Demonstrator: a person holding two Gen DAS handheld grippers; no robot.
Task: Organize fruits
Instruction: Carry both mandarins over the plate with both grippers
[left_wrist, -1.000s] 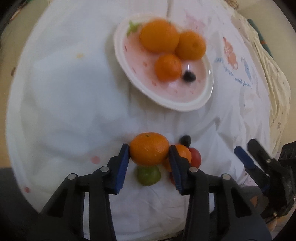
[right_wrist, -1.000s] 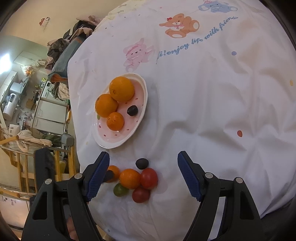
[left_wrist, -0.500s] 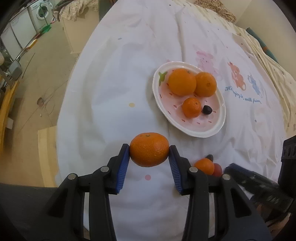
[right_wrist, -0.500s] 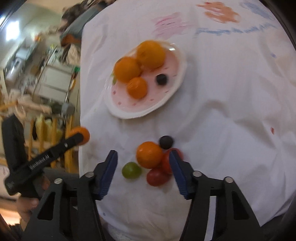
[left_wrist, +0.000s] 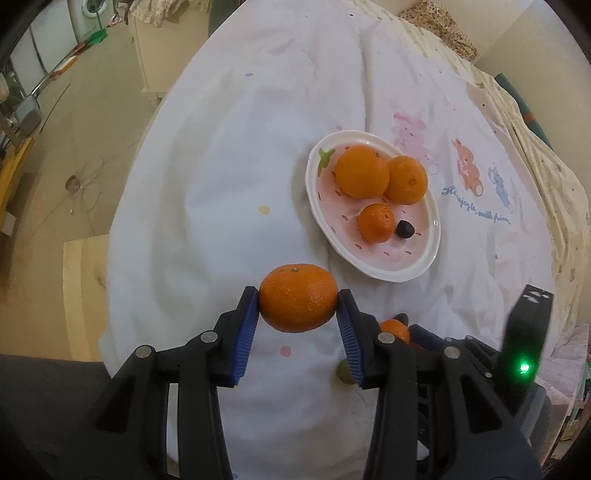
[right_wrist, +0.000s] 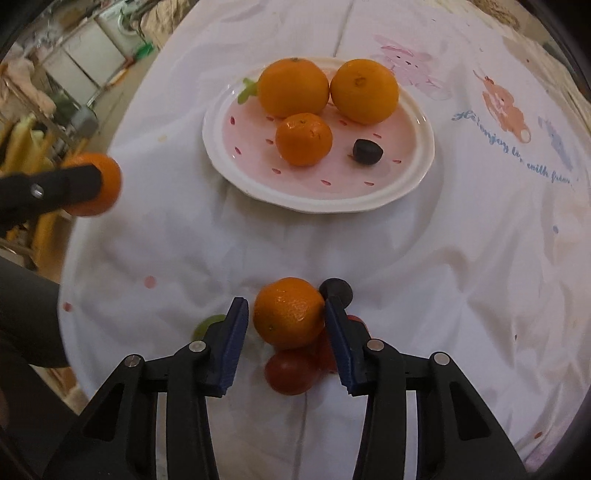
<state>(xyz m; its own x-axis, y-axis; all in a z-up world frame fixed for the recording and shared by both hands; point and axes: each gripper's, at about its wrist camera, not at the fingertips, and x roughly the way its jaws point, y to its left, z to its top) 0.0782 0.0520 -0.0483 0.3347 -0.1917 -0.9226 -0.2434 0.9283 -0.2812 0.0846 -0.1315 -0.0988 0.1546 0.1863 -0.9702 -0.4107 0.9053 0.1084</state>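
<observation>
My left gripper (left_wrist: 298, 317) is shut on a mandarin (left_wrist: 297, 297) and holds it above the white cloth, left of the pink plate (left_wrist: 421, 266); it also shows in the right wrist view (right_wrist: 92, 184). The plate (right_wrist: 229, 162) holds two oranges (right_wrist: 293, 86), a small mandarin (right_wrist: 303, 139) and a dark fruit (right_wrist: 366, 150). My right gripper (right_wrist: 286, 317) is open around a second mandarin (right_wrist: 288, 314) in the loose pile; the right pad touches it, a small gap remains on the left.
Around that mandarin lie red tomatoes (right_wrist: 291, 373), a green fruit (right_wrist: 207, 325) and a dark fruit (right_wrist: 338, 290). The table edge drops to the floor (left_wrist: 74, 147) on the left, with furniture beyond.
My left gripper has lifted the mandarin up and away to the left of the pile. My right gripper has come down over the pile and narrowed around the second mandarin.
</observation>
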